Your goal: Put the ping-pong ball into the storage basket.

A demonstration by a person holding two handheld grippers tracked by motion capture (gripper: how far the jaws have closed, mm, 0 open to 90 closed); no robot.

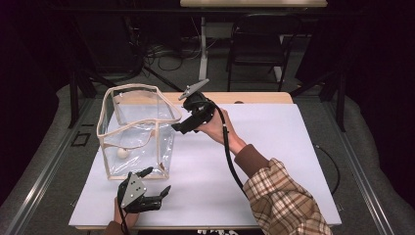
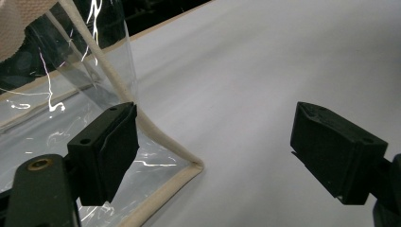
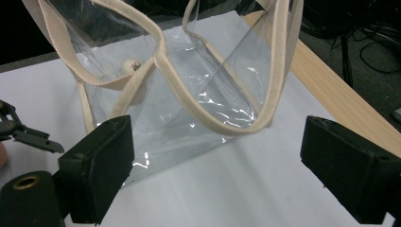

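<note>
A clear plastic bag point(image 1: 137, 127) with beige trim stands open on the white mat, towards its left side. A small white ball point(image 1: 122, 152) lies inside on the bag's bottom, and the right gripper view looks through the wall at that ball point(image 3: 131, 66). My left gripper point(image 1: 157, 181) rests low at the mat's front, open, beside the bag's near bottom corner point(image 2: 191, 166); one jaw is close against the trim. My right gripper point(image 1: 178, 127) is held above the mat just right of the bag's rim point(image 3: 236, 127), jaws wide open with nothing between them.
The white mat point(image 1: 274, 147) covers a wooden table whose far edge point(image 1: 254, 98) shows behind it. A dark chair point(image 1: 257, 44) and floor cables lie beyond the table. The person's plaid sleeve point(image 1: 279, 196) crosses the mat's right front.
</note>
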